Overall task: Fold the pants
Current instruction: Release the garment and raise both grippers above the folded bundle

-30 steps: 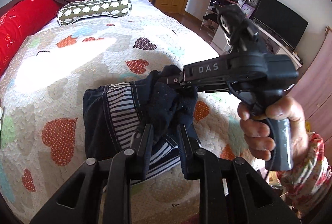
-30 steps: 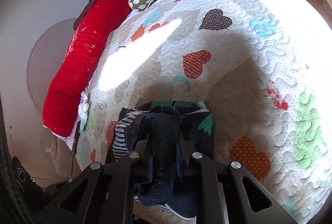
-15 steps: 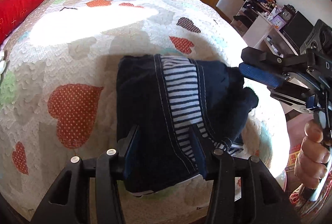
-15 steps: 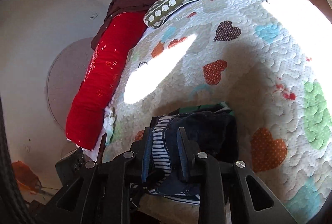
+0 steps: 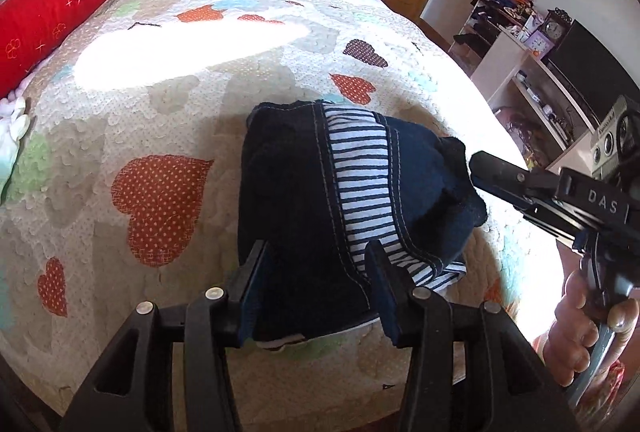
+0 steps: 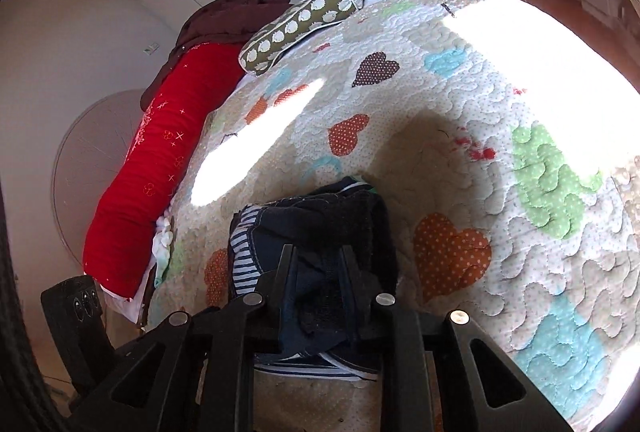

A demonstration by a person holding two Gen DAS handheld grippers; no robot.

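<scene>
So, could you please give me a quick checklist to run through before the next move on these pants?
1. Pants folded into a compact bundle on the quilt: ok.
2. Left hand-held gripper released: ok, jaws open around the near edge.
3. Right hand-held gripper released: cannot tell, dark cloth lies between its fingers.
4. Right corner flat: not ok, a dark flap bunches up.
5. Bundle fully on the bed: ok.
</scene>
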